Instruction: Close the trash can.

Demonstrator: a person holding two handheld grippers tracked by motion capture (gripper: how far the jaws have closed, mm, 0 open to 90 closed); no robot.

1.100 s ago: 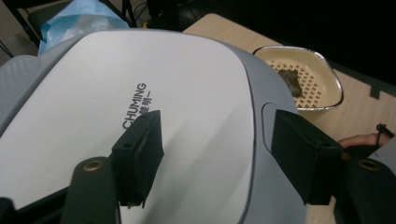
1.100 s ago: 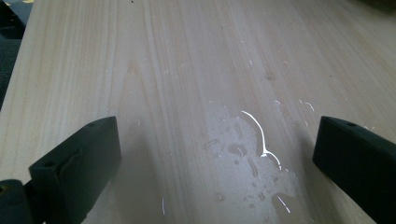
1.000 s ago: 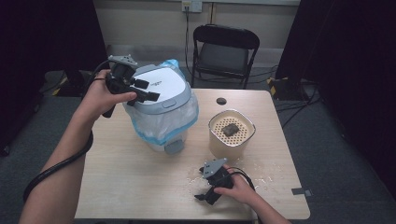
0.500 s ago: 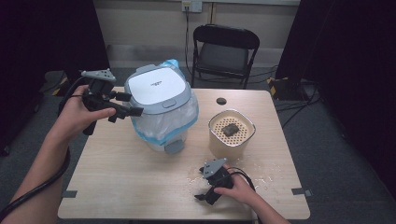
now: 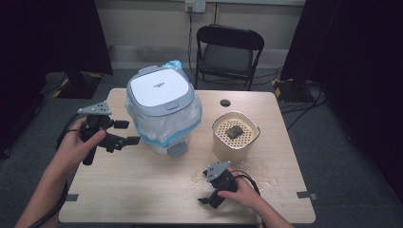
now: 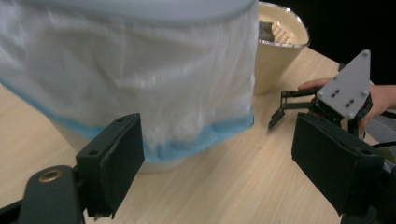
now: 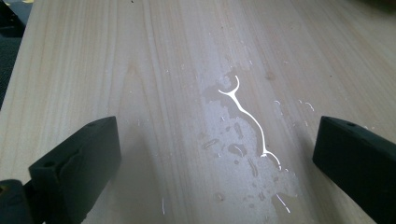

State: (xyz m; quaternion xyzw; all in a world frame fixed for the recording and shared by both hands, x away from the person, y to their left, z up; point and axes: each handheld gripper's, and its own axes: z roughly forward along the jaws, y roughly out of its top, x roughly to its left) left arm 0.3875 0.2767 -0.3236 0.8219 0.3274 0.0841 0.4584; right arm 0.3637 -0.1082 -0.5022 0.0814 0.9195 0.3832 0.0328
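Care matters most at the bag: the left claw [image 5: 134,140] hangs beside the bin [image 5: 161,111], jaws apart with nothing between them, having just been opening. My reading is that it is lining up on the white liner [image 6: 140,88] that droops over the bin's side under the shut lid [image 5: 159,89]. A good grip would, I think, take the loose film near its blue hem [image 6: 201,142], not the hard wall behind it, and pull gently, since thin plastic tears and the bin could tip or slide.

From this claw, the liner is straight ahead and slightly above, near the tips but not touching; the hem hangs between the two pads in the left gripper view.

Right claw [image 5: 207,201] rests low on the table [image 5: 142,190], jaws wide apart and holding nothing, over a wet patch [image 7: 243,135]. Behind it stands the strainer cup [image 5: 235,135], and the bin is well off to its far side
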